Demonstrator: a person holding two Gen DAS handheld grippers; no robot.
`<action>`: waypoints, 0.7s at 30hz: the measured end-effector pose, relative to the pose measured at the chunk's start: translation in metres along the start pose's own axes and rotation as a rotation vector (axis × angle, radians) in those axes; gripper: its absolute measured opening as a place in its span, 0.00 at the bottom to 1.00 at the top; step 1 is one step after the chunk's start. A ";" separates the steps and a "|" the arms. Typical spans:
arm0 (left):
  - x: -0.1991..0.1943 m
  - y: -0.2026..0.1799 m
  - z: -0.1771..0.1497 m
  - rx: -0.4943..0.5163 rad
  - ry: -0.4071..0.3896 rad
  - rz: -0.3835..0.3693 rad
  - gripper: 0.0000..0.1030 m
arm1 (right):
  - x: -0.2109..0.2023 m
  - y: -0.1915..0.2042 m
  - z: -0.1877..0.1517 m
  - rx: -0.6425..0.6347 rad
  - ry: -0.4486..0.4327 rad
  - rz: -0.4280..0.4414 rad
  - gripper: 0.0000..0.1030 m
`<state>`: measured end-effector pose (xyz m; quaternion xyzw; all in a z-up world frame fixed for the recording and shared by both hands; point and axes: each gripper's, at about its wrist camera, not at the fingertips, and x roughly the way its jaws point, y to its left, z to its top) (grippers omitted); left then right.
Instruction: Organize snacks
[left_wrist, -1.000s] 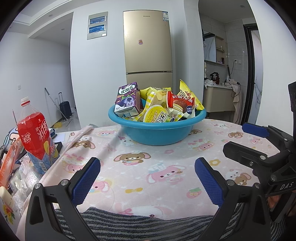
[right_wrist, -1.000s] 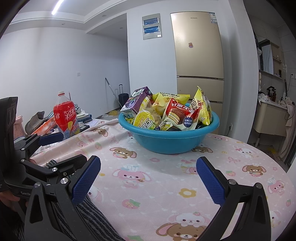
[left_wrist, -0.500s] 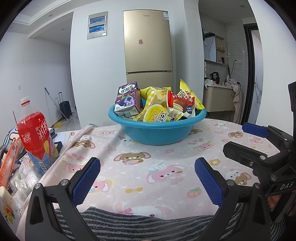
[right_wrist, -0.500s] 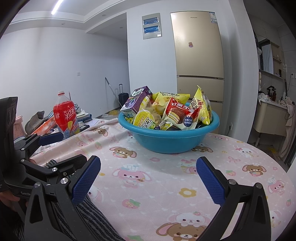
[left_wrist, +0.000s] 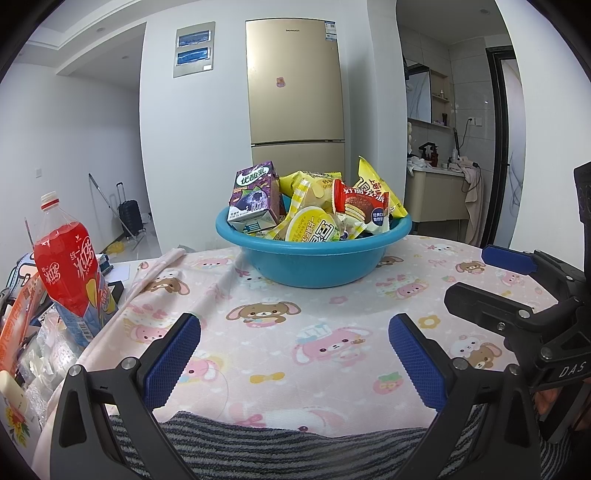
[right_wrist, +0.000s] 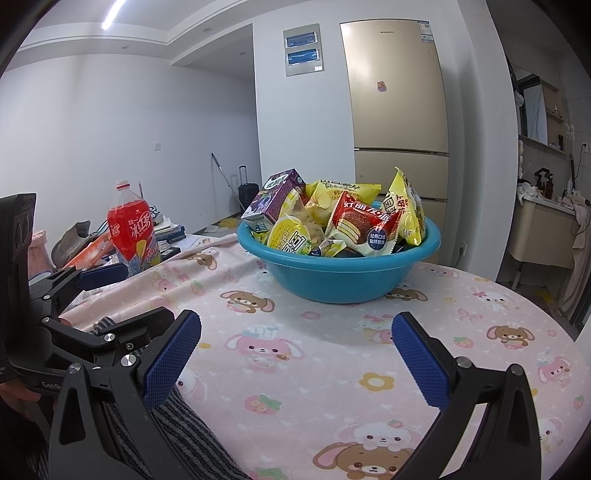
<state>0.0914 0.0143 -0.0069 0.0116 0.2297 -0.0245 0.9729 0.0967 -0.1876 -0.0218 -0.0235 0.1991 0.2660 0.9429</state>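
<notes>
The left gripper (left_wrist: 293, 354), black-framed with blue textured pads, hangs low over the near edge of the table with its jaws spread wide and nothing between them. The right gripper (right_wrist: 295, 354), of the same build, is just beside it, equally wide open and empty; each shows at the edge of the other's view. Below both lies a grey-and-white striped knitted fabric (left_wrist: 280, 443) at the table's near edge. The round table is covered by a pink cloth printed with cartoon bears and rabbits (left_wrist: 295, 332), bare between the grippers and the snacks.

Farther along the table, well apart from both grippers, stands a round blue plastic basin (left_wrist: 314, 262) heaped with snacks: a purple drink carton (left_wrist: 255, 195) tilted at the left, a round yellow-lidded cup (left_wrist: 312, 229) in front, a red chocolate-pie packet (left_wrist: 360, 208) to the right, and yellow crinkly packets (left_wrist: 373, 188) behind.

Off the table's left edge stands a clear plastic bottle of red drink with a white cap (left_wrist: 68, 266) amid clutter. A tall gold-coloured fridge (left_wrist: 295, 92) stands against the back wall.
</notes>
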 end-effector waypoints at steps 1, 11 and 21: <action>0.000 0.000 0.000 0.000 0.000 0.000 1.00 | 0.001 0.000 0.001 0.000 0.002 -0.001 1.00; 0.001 0.003 -0.002 0.001 0.007 -0.004 1.00 | 0.002 -0.002 0.000 0.016 0.012 0.003 1.00; 0.004 0.009 -0.003 -0.003 0.031 -0.003 1.00 | 0.006 -0.002 0.000 0.011 0.032 -0.002 1.00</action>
